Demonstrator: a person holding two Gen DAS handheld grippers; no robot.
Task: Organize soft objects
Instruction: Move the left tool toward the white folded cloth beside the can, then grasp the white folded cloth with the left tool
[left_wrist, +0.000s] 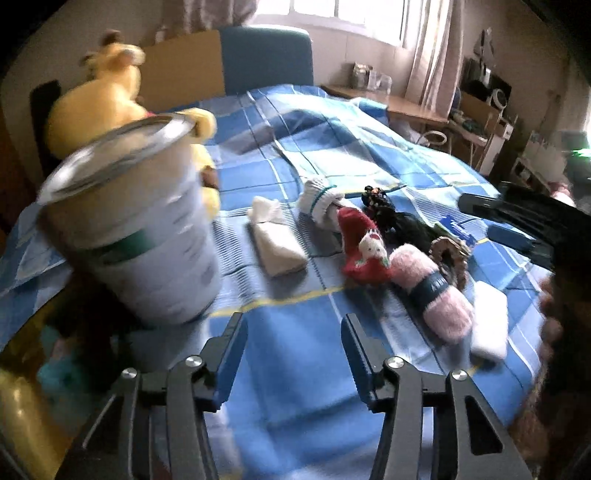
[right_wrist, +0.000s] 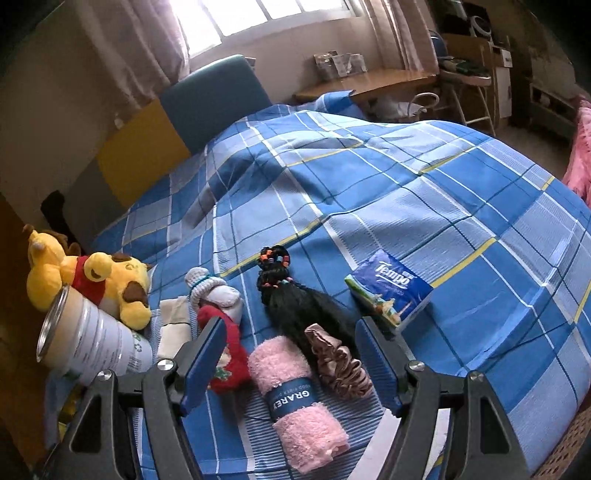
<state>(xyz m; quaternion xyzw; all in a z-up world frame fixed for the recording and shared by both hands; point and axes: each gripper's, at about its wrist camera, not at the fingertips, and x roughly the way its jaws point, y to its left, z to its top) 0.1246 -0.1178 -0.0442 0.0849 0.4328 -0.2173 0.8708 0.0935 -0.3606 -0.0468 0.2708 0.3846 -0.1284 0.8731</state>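
Observation:
Soft things lie in a row on the blue plaid bedspread (right_wrist: 424, 206): a rolled pink towel (right_wrist: 295, 402) with a dark band, a red Christmas sock (right_wrist: 225, 354), a white rolled sock (right_wrist: 212, 291), a folded cream cloth (left_wrist: 275, 243), a brown scrunchie (right_wrist: 338, 363), a black hairpiece (right_wrist: 295, 306) and a yellow plush bear (right_wrist: 92, 280). My right gripper (right_wrist: 291, 354) is open and empty, just above the pink towel (left_wrist: 432, 291). My left gripper (left_wrist: 293, 350) is open and empty over bare bedspread. The right gripper shows in the left wrist view (left_wrist: 517, 229).
A white metal can (left_wrist: 140, 229) with an open top stands at the bed's left, in front of the bear (left_wrist: 122, 96); it also shows in the right wrist view (right_wrist: 92, 343). A blue Tempo tissue pack (right_wrist: 391, 290) lies right of the hairpiece. A white pad (left_wrist: 487, 321) lies beside the towel.

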